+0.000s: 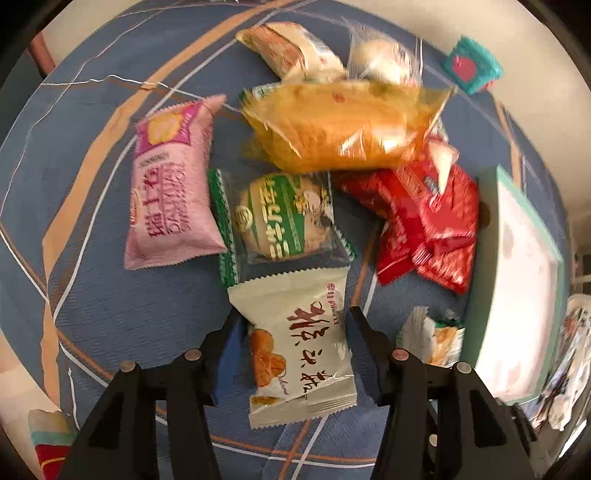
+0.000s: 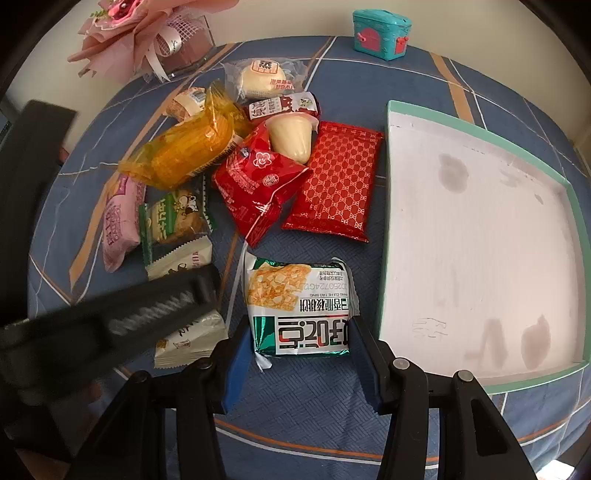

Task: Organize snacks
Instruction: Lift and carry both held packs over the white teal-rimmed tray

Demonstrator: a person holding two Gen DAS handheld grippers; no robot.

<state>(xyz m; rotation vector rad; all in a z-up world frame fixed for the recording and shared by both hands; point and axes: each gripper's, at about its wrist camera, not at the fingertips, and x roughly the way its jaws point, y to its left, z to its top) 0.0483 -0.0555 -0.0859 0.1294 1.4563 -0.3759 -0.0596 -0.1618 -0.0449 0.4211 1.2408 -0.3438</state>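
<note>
A pile of snack packets lies on a blue patterned cloth. My left gripper is open, its fingers on either side of a cream packet with red writing. Beyond it lie a green biscuit packet, a pink packet, an orange bag and red packets. My right gripper is open, its fingers on either side of a green-and-white cracker packet. The left gripper's body shows over the cream packet in the right wrist view.
A white tray with a teal rim stands to the right of the pile; it also shows in the left wrist view. A teal toy chest and a pink bouquet stand at the back edge.
</note>
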